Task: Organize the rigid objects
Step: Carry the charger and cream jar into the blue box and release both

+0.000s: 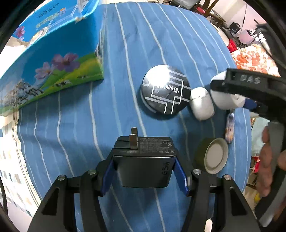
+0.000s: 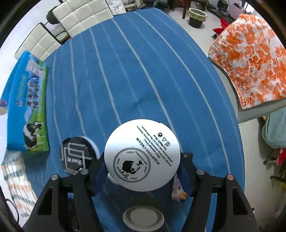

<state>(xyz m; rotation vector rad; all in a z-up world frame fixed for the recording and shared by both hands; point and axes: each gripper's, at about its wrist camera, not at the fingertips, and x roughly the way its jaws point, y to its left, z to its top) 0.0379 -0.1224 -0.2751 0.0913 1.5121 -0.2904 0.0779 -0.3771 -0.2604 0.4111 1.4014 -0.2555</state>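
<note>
Surface: blue cloth with white stripes (image 2: 135,75) over a table; cream padded chairs (image 2: 78,16) at the far edge, orange-and-white floral fabric (image 2: 250,58) off to the right.
Left gripper (image 1: 143,171): blue pads clamped on a dark charger (image 1: 144,160), prongs pointing away, held above the cloth.
Charger writing: "65W" on the near side; fine print on the top face too small to read.
Right gripper (image 2: 142,171): closed on a white jar (image 2: 142,155), round face toward the camera, held above the cloth.
Jar writing: "PURIFYING CREAM", a round logo with a black silhouette, smaller lines about detox massage and deep cleansing.
Round black tin (image 1: 165,91): flat on the cloth, white geometric lines on the lid, lettering blurred; just left of the jar in the right wrist view.
Small metal lid (image 2: 143,218): on the cloth, below the jar.
Colourful carton (image 2: 26,110): lying at the left, blue and green, flowers and a cow printed on it.
Marking on right gripper: handwritten "045", seen from the left wrist.
</note>
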